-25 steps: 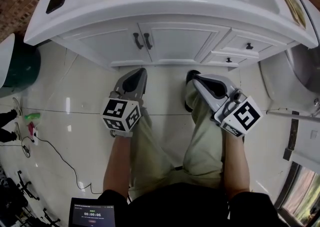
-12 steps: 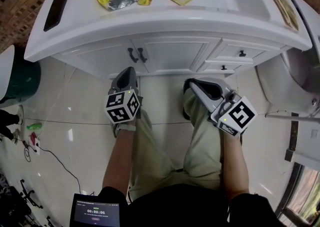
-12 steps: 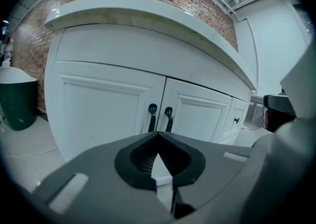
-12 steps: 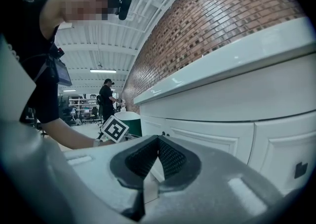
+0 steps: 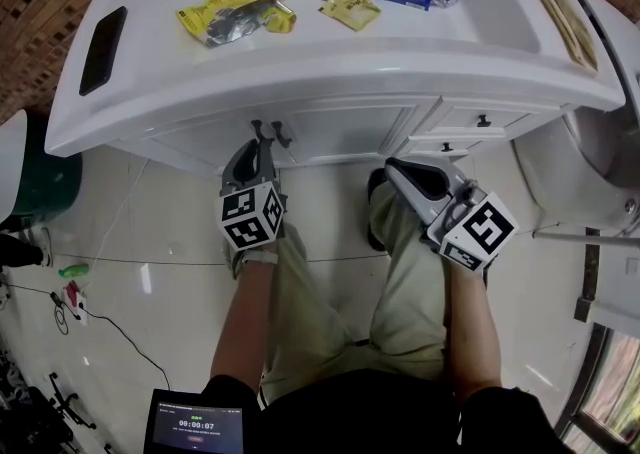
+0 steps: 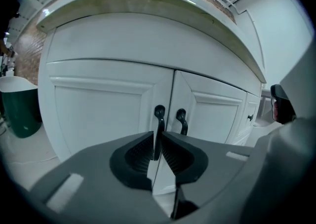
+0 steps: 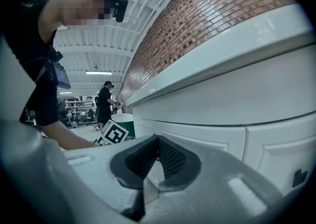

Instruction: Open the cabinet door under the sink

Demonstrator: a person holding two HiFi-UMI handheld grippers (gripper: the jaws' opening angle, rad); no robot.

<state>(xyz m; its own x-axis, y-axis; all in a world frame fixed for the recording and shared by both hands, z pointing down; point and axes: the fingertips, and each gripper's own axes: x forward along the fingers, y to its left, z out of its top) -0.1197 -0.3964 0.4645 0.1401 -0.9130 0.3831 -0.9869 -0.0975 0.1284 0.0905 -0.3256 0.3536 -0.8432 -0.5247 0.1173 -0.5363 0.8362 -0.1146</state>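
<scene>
The white cabinet under the sink has two doors, left door (image 6: 98,114) and right door (image 6: 212,114), both shut. Each carries a dark handle at the middle seam: left handle (image 6: 159,119) (image 5: 257,131), right handle (image 6: 181,119) (image 5: 283,132). My left gripper (image 6: 157,145) (image 5: 262,145) is up against the seam. Its jaws have just been opening, and the left handle stands in the narrow gap between the pads. My right gripper (image 5: 392,164) (image 7: 158,141) hangs shut and empty, short of the cabinet's right part, below the drawers.
Small drawers with dark knobs (image 5: 483,121) sit right of the doors. The countertop (image 5: 300,52) overhangs the doors and carries a yellow packet (image 5: 232,10), a phone (image 5: 101,37) and small items. A green bin (image 5: 35,162) stands at left, a cable (image 5: 110,322) on the floor.
My left gripper has moved forward to the door handles, and its jaws now straddle the left handle. The right gripper has shifted slightly and stays shut.
</scene>
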